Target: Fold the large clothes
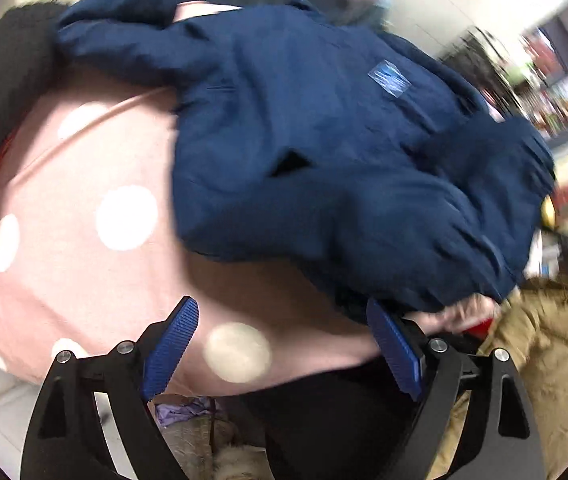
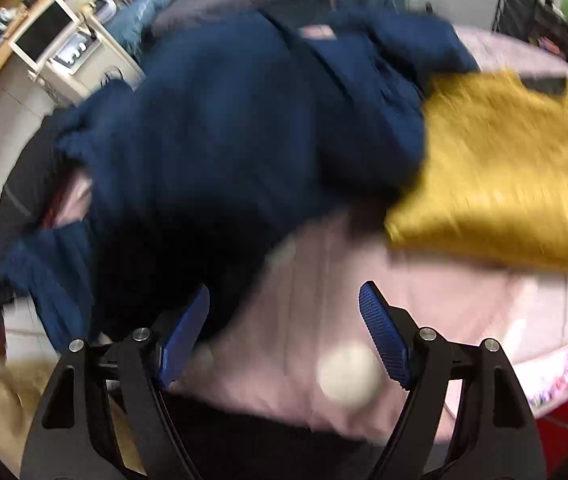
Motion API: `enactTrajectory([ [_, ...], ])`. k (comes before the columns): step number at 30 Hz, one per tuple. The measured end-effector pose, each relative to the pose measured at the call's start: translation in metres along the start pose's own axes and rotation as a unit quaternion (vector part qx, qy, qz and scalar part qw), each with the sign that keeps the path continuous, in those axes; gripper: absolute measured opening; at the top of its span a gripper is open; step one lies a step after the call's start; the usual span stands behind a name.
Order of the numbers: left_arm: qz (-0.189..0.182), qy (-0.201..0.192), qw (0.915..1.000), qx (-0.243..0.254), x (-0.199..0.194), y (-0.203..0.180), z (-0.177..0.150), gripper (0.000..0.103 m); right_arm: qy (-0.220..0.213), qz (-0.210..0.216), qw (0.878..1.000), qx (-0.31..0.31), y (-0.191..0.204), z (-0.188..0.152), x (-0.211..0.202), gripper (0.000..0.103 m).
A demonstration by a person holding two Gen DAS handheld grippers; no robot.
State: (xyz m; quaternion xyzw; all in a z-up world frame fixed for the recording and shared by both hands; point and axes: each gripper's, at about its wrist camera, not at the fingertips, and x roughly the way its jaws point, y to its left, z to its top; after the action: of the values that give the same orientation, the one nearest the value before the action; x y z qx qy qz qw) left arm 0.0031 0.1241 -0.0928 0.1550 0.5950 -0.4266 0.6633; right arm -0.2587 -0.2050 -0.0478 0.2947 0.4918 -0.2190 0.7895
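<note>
Nearest to us, our left gripper (image 1: pixel 284 344) stands wide open with nothing between its blue ribbed pads (image 1: pixel 171 348), poised over the pink polka-dot bedspread (image 1: pixel 83 184); its right-hand pad sits just beside the lower hem of the navy padded jacket (image 1: pixel 304 132), though we cannot tell whether it touches. Our right gripper (image 2: pixel 284 332) is likewise spread wide and empty, with the jacket (image 2: pixel 223 140) hanging dark just beside its left-hand finger. Beyond the tongs, the jacket lies rumpled across the middle of the bed, one sleeve reaching toward the far left in the left wrist view, a pale blue chest patch (image 1: pixel 389 79) facing up and a pocket slit showing below it. We judge it bulky yet fairly light, soft and springy, with a smooth shell that may slide between the pads, so a deep bite on a seamed edge, the hem or a cuff, looks safer than pinching the puffy body. To its right in the right wrist view a mustard knit garment (image 2: pixel 516 168) lies touching the jacket, and a tan fur-trimmed coat (image 1: pixel 544 352) sits off the bed's near edge. Farther back, blurred grey and teal clothing is heaped.
</note>
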Motion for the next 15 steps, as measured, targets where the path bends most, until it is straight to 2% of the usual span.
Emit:
enactTrajectory([
  [2,0.012,-0.01,0.9998,0.012,0.007,-0.018,-0.002,0.086,-0.018,-0.045,0.999,0.005,0.003,0.013,0.015,0.077],
  [3,0.023,-0.015,0.9996,0.012,0.013,-0.026,0.0,0.087,-0.016,-0.055,0.998,0.019,0.001,0.022,0.026,0.072],
  [4,0.033,-0.021,0.9992,0.008,0.018,-0.032,0.003,0.087,-0.015,-0.041,0.999,0.032,-0.001,0.028,0.03,0.064],
  [5,0.038,-0.031,0.9987,-0.012,0.022,-0.036,0.008,0.086,-0.017,-0.005,0.999,0.042,-0.003,0.034,0.03,0.037],
  [6,0.029,-0.037,0.9985,-0.028,0.023,-0.037,0.011,0.082,-0.017,0.011,0.999,0.042,-0.002,0.037,0.027,0.01],
  [7,0.018,-0.046,0.9978,-0.045,0.022,-0.038,0.014,0.08,-0.017,0.016,0.999,0.037,-0.002,0.039,0.026,0.008],
  [8,0.02,-0.054,0.9967,-0.058,0.021,-0.039,0.018,0.066,-0.02,0.014,0.999,0.029,-0.002,0.039,0.021,0.006],
  [9,0.027,-0.053,0.9964,-0.061,0.021,-0.038,0.019,0.042,-0.019,0.005,1.0,0.023,-0.005,0.038,0.014,0.005],
  [11,0.03,-0.035,0.9967,-0.068,0.021,-0.03,0.018,0.022,-0.009,-0.004,1.0,0.025,-0.015,0.033,0.002,0.004],
  [14,0.041,-0.012,0.9965,-0.072,0.022,-0.007,0.002,0.018,0.016,-0.037,0.999,0.01,-0.036,0.01,-0.017,0.004],
  [15,0.047,0.002,0.9964,-0.071,0.023,0.0,-0.006,0.018,0.037,-0.056,0.998,-0.002,-0.044,0.001,-0.021,0.003],
])
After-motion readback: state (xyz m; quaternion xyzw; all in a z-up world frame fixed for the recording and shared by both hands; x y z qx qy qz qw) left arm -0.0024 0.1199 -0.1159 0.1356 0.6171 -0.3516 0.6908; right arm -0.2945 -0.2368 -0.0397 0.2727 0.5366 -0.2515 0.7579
